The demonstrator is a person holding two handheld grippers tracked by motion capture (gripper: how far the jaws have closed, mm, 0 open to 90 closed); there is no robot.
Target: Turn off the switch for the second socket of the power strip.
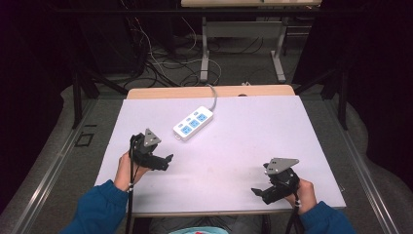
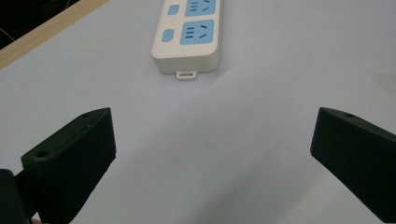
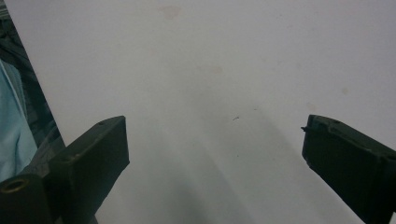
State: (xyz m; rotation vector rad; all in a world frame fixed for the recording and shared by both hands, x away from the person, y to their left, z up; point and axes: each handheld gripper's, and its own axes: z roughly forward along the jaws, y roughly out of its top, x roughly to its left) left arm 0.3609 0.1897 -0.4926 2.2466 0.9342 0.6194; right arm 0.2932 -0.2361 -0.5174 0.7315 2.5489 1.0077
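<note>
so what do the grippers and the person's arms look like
Both grippers, left gripper and right gripper, are black, each with two blocky jaws, a grey three-cornered plate on top and a black cable trailing toward the person. The sleeves are blue.

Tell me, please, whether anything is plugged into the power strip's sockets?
Nothing is plugged in: the power strip lies flat with its blue sockets bare; both tongs are apart from it.

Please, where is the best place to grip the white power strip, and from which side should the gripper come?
Probably across the narrow width of the power strip, at its free near end, coming from above with the left gripper, whose open jaws already face that end. It lies flat, long and slim; the cable leaves the far end.
</note>
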